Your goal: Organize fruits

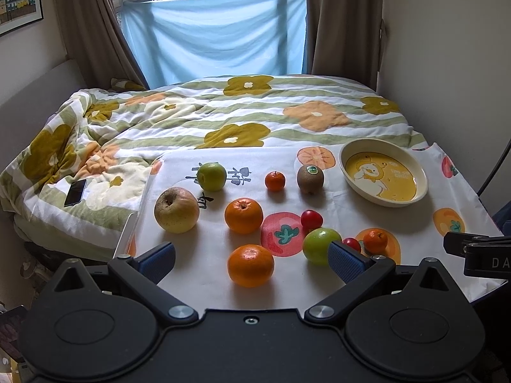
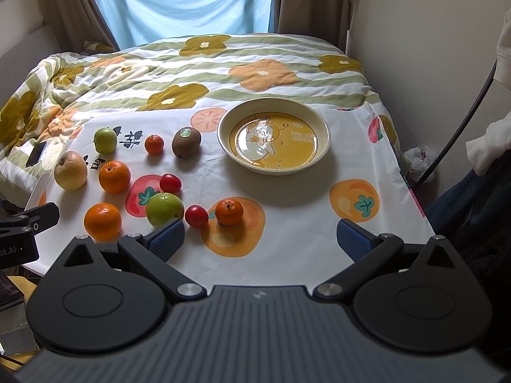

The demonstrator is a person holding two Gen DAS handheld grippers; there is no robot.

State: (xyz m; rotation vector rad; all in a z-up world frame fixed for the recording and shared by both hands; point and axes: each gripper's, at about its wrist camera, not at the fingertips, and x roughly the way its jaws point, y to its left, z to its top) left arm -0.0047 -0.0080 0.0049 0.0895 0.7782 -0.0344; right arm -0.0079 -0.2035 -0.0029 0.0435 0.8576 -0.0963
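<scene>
Several fruits lie on a white printed cloth (image 1: 319,287): a yellow apple (image 1: 176,210), two green apples (image 1: 211,176) (image 1: 321,245), two oranges (image 1: 243,215) (image 1: 250,265), two small tangerines (image 1: 275,181) (image 1: 375,241), a kiwi (image 1: 310,177) and two red tomatoes (image 1: 311,219) (image 1: 352,244). An empty yellow duck plate (image 1: 349,152) (image 2: 322,156) sits at the far right. My left gripper (image 1: 252,260) is open, with the near orange between its fingers' line. My right gripper (image 2: 260,237) is open and empty, near the tangerine (image 2: 228,212) and tomato (image 2: 196,215).
The cloth covers a small table beside a bed with a flowered quilt (image 1: 223,111). A phone (image 1: 75,192) lies on the quilt at left. A blue sheet (image 1: 217,38) hangs over the window. A wall and a black cable (image 2: 460,121) are at right.
</scene>
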